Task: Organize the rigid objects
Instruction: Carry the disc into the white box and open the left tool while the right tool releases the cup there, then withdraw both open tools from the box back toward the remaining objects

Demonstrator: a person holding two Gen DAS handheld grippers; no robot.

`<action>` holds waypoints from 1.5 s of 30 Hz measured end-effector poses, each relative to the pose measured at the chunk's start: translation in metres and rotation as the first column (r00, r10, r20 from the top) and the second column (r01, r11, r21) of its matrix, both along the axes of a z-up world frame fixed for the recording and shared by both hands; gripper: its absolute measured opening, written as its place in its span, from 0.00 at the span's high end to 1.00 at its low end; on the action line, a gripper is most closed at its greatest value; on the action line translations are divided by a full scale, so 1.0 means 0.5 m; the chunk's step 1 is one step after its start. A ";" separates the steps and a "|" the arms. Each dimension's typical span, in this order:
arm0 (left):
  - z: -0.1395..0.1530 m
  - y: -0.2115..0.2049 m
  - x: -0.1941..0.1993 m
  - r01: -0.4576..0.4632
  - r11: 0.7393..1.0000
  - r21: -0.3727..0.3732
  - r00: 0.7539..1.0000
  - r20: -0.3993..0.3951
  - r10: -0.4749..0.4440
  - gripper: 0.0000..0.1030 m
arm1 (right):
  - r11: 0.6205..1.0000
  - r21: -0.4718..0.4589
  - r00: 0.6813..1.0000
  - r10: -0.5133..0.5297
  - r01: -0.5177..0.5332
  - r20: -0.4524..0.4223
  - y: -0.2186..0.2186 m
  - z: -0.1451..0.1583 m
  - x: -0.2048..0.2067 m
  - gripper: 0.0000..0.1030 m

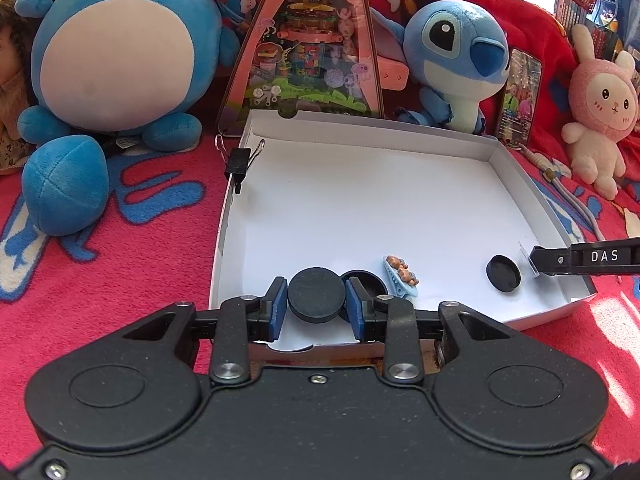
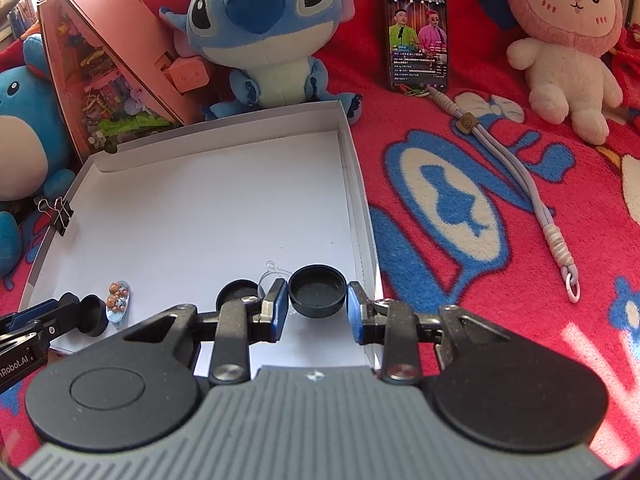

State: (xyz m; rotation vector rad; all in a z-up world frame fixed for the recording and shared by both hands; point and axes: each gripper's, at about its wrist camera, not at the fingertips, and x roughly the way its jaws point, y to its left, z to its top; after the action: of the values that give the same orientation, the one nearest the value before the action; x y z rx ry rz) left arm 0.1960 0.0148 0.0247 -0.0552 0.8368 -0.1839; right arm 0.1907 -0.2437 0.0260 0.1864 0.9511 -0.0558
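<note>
Blue pads clamp tight on a black round cap (image 1: 316,294) in the left gripper (image 1: 317,303), low over the near edge of the white box (image 1: 520,168). Just behind it sits a small black pot (image 1: 370,282), and beside that a light-blue hair clip (image 1: 401,275) with little bears. Over on the right, the right gripper (image 2: 318,306) has its fingers spread around another black cap (image 2: 317,290), open side up, near but apart from both pads. A binder clip (image 1: 239,162) grips the box's left wall; a blue plush toy (image 2: 264,28) and a phone (image 2: 416,28) sit behind on the red blanket (image 2: 480,200).
</note>
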 end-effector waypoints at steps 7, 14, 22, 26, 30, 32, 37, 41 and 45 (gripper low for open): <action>0.003 -0.001 -0.006 0.005 1.000 -0.009 1.000 0.014 -0.004 0.61 | 1.000 0.020 1.000 0.001 -0.001 0.004 -0.005 0.002 0.000 0.61; 0.015 0.004 -0.021 0.005 1.000 -0.020 0.999 0.032 -0.005 0.53 | 0.999 0.036 1.000 -0.003 0.002 0.025 -0.010 0.009 -0.006 0.46; 0.046 0.002 -0.069 0.046 0.999 -0.014 0.995 0.089 -0.045 0.43 | 0.999 0.042 0.997 0.019 -0.022 0.073 -0.015 0.022 -0.033 0.41; 0.059 0.002 -0.112 0.069 0.997 -0.019 0.990 0.120 -0.067 0.41 | 0.997 0.040 0.993 0.054 -0.059 0.108 -0.014 0.031 -0.058 0.39; 0.070 0.000 -0.156 0.095 0.995 -0.020 0.984 0.151 -0.091 0.38 | 0.995 0.033 0.985 0.093 -0.099 0.148 -0.010 0.042 -0.087 0.36; 0.072 -0.001 -0.179 0.111 0.994 -0.020 0.981 0.161 -0.106 0.37 | 0.992 0.021 0.978 0.116 -0.122 0.175 -0.008 0.047 -0.106 0.34; 0.067 -0.005 -0.224 0.144 0.989 -0.026 0.978 0.156 -0.138 0.37 | 0.986 -0.002 0.960 0.165 -0.168 0.225 -0.003 0.054 -0.148 0.29; 0.059 -0.008 -0.251 0.160 0.987 -0.023 0.976 0.152 -0.155 0.37 | 0.980 -0.023 0.946 0.198 -0.199 0.255 -0.001 0.053 -0.181 0.27; 0.049 -0.007 -0.269 0.165 0.986 -0.025 0.977 0.140 -0.160 0.37 | 0.974 -0.049 0.933 0.228 -0.223 0.277 0.000 0.049 -0.218 0.25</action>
State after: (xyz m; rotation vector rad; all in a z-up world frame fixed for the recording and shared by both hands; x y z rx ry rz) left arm 0.0616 0.0113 0.0494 -0.0081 0.6999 -0.3538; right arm 0.0816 -0.2439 0.0503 0.0652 0.6816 0.1711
